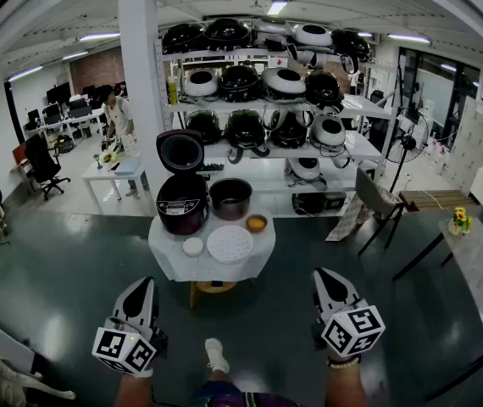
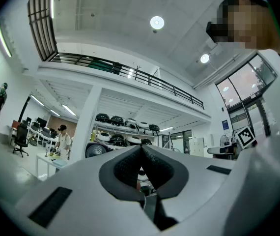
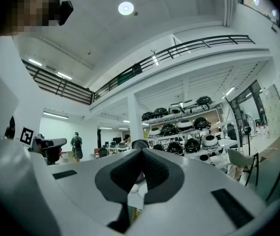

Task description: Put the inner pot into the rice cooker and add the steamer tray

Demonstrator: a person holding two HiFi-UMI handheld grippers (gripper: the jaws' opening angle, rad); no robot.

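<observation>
On a small round white table [image 1: 175,261] stands a dark maroon rice cooker [image 1: 182,200] with its lid raised. Right of it sits the dark inner pot [image 1: 230,197]. The white round steamer tray [image 1: 230,244] lies flat at the table's front. My left gripper [image 1: 143,288] and right gripper [image 1: 322,282] hang well in front of the table, far from everything on it, both shut and empty. In the left gripper view the left gripper [image 2: 141,149] has its jaws pressed together; the right gripper [image 3: 141,154] shows the same in its own view.
A small white disc [image 1: 192,247] and a small orange bowl [image 1: 257,223] also sit on the table. Behind it a white shelf rack [image 1: 267,117] holds several rice cookers. A white pillar [image 1: 140,75] rises at the left, a chair [image 1: 375,202] stands to the right, and a person [image 1: 119,117] is at a far desk.
</observation>
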